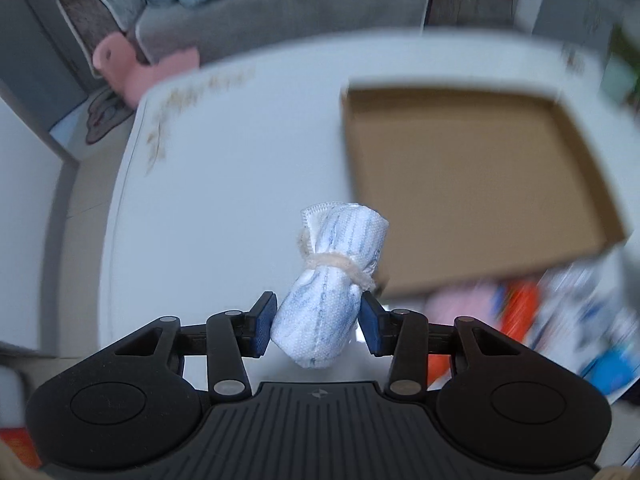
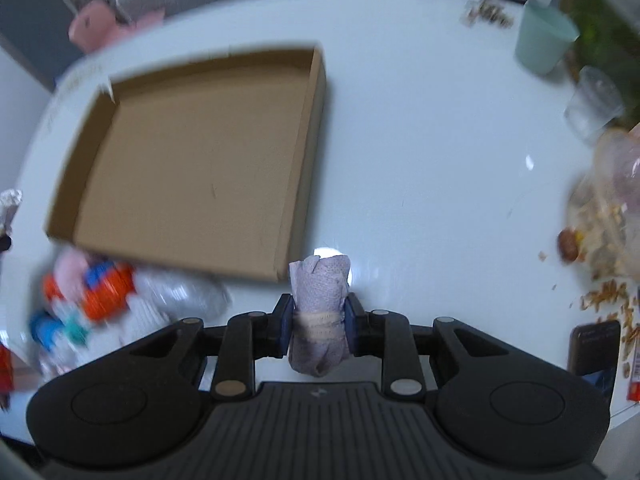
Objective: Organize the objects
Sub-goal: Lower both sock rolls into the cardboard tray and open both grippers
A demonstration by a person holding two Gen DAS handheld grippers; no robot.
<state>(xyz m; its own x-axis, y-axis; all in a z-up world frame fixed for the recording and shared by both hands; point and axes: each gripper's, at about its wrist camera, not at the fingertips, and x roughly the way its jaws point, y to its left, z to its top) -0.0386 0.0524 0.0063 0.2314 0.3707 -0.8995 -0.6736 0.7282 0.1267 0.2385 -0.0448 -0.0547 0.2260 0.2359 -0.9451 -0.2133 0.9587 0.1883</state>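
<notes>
My left gripper (image 1: 318, 322) is shut on a white-and-blue rolled cloth (image 1: 332, 276) tied with a cream band, held in the air above the white table (image 1: 224, 200). A shallow brown cardboard box (image 1: 472, 184) lies open to the right of it. My right gripper (image 2: 316, 320) is shut on a small lilac rolled cloth (image 2: 318, 304), also banded, just off the near right corner of the same cardboard box (image 2: 192, 168). A blurred pile of colourful rolled items (image 2: 100, 300) lies in front of the box.
A mint cup (image 2: 544, 36) and a clear cup (image 2: 594, 100) stand at the table's far right. A plastic bag with scattered crumbs (image 2: 608, 220) and a dark phone (image 2: 596, 344) are at the right edge. A grey sofa with a pink object (image 1: 120, 64) is beyond the table.
</notes>
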